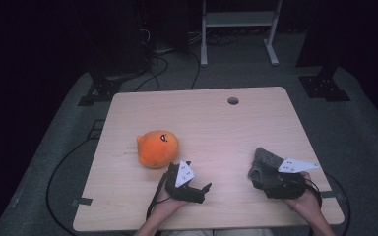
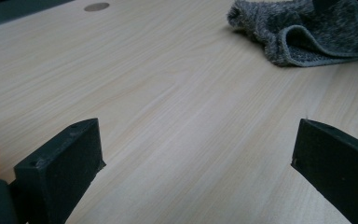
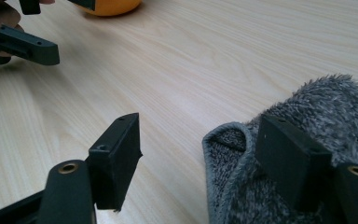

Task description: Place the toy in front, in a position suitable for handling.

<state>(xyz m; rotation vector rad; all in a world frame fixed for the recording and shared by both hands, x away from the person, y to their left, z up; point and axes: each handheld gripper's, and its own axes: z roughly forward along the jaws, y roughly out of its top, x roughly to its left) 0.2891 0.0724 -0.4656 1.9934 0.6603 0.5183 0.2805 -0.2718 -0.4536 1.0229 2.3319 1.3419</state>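
Both claws hovered open over the table, the cloth under my right one, the plush beside my left.

From the high view, I had the left gripper low on the pale wooden table, jaws spread and empty, just beside the round orange plush toy with a small stitched face, probably parked there for a later reach. The right gripper sat over the crumpled grey fluffy cloth near the front right edge. In the left gripper view, its jaws stood wide over bare wood, the cloth well ahead. In the right gripper view, one jaw rested on the cloth, the other on bare wood, nothing pinched; I judged it was lined up to seize the folded hem. I could read no writing or brand anywhere.
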